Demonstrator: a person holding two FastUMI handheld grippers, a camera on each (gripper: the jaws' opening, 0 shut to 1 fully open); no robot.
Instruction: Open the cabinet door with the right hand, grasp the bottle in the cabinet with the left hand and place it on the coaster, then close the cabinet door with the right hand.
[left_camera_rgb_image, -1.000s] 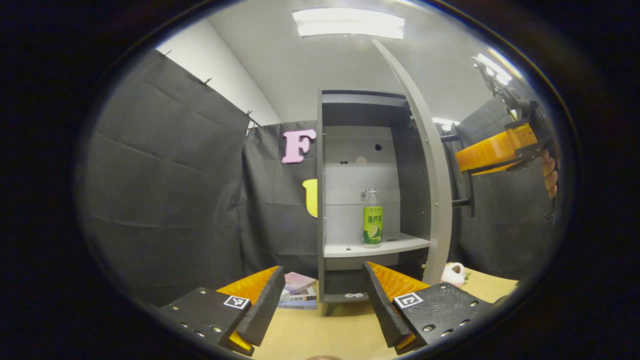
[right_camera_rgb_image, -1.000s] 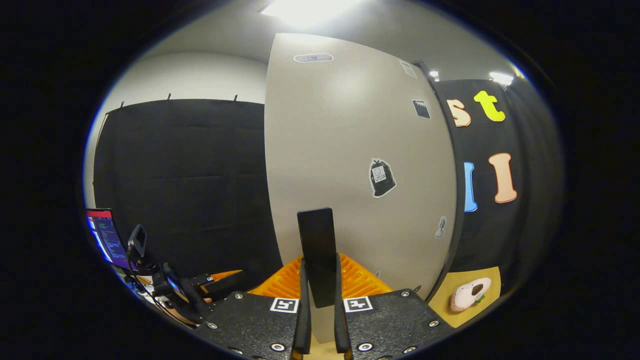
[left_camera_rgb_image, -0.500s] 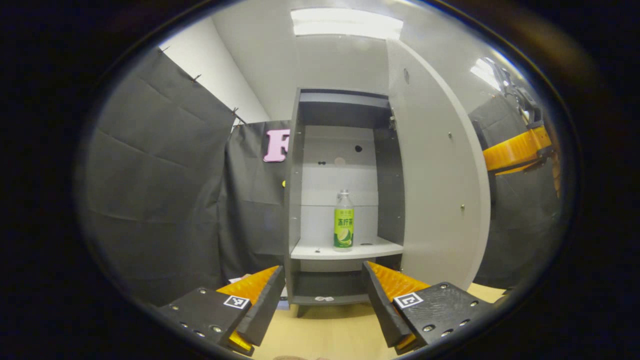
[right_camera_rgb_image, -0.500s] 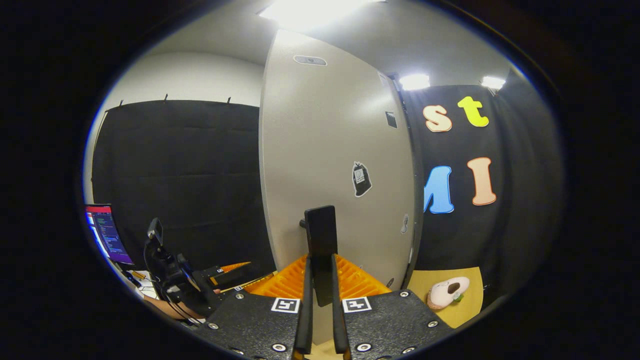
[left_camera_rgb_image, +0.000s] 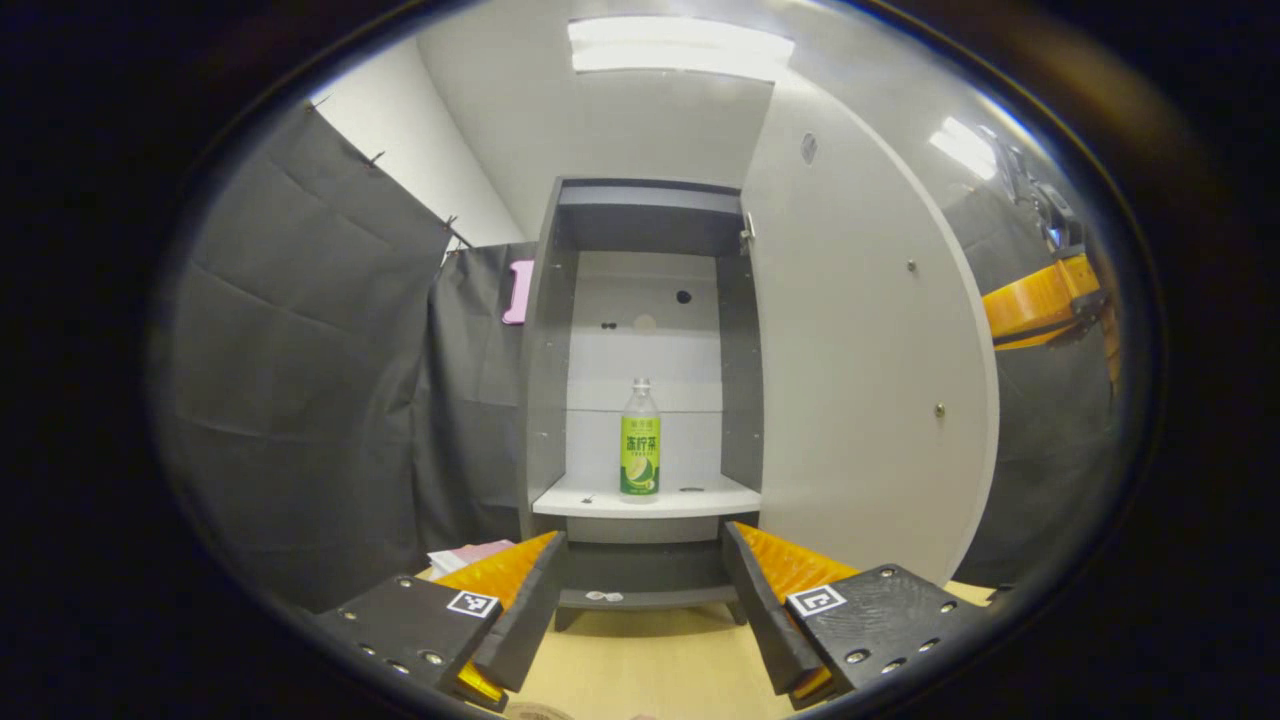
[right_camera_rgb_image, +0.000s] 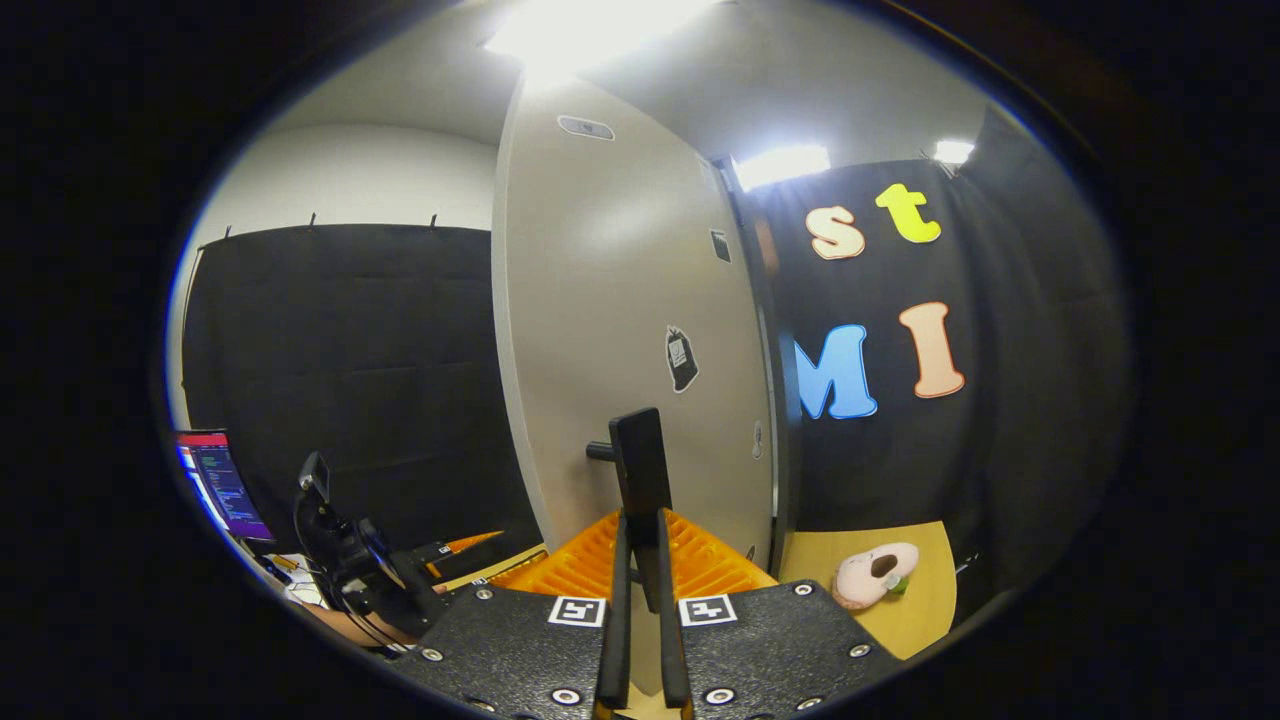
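- While the flat grey cabinet door (left_camera_rgb_image: 860, 380) stands open, we see the right gripper (right_camera_rgb_image: 640, 640) squeezing its dark bar handle (right_camera_rgb_image: 640, 470).
- Our left gripper (left_camera_rgb_image: 640, 600) gapes wide, holding nothing.
- A smooth, probably plastic bottle (left_camera_rgb_image: 640, 450) stands on the white shelf (left_camera_rgb_image: 690, 498).

Left gripper view: we are facing open cabinet (left_camera_rgb_image: 640, 330) frontally, from some way off. Right gripper view: we are facing door (right_camera_rgb_image: 620, 330) outer face, close. Door (left_camera_rgb_image: 860, 350) shared.

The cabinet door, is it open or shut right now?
Open. The cabinet door is swung wide to the right, baring the shelf where the bottle stands upright. The right gripper is clamped on the door handle.
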